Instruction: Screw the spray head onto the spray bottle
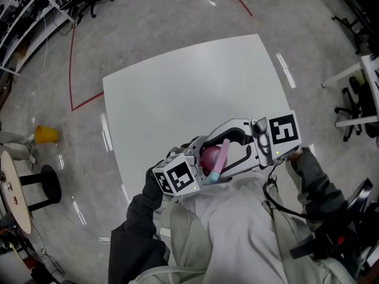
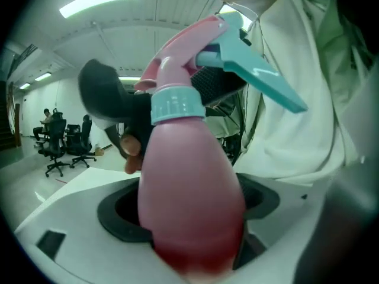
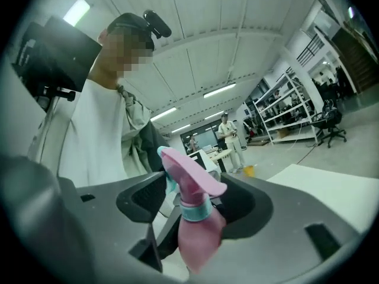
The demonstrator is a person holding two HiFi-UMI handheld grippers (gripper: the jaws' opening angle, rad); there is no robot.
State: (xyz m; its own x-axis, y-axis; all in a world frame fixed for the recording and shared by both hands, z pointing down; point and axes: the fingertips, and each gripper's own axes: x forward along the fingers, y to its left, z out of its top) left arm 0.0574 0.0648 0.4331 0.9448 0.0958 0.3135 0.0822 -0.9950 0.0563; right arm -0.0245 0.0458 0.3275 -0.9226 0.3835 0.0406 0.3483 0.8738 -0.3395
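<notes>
Near the six-o'clock edge of the white table [image 1: 195, 87], the pink spray bottle [image 2: 189, 170] is clamped in the left gripper [image 2: 189, 215]. The spray head [image 3: 190, 171], seated at the bottle's twelve o'clock, is flanked by the parted jaws of the right gripper [image 3: 195, 199].

The spray bottle [image 3: 198, 238], spray head [image 3: 188, 169] on, stands between the right gripper's [image 3: 195, 201] parted jaws.

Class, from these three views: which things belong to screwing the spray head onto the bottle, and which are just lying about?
Belongs to the job: spray bottle, gripped by the left gripper; spray head, sitting on its neck; right gripper, jaws open either side of the head.

Just lying about: white table; yellow object on the floor; black stool; red floor line.
</notes>
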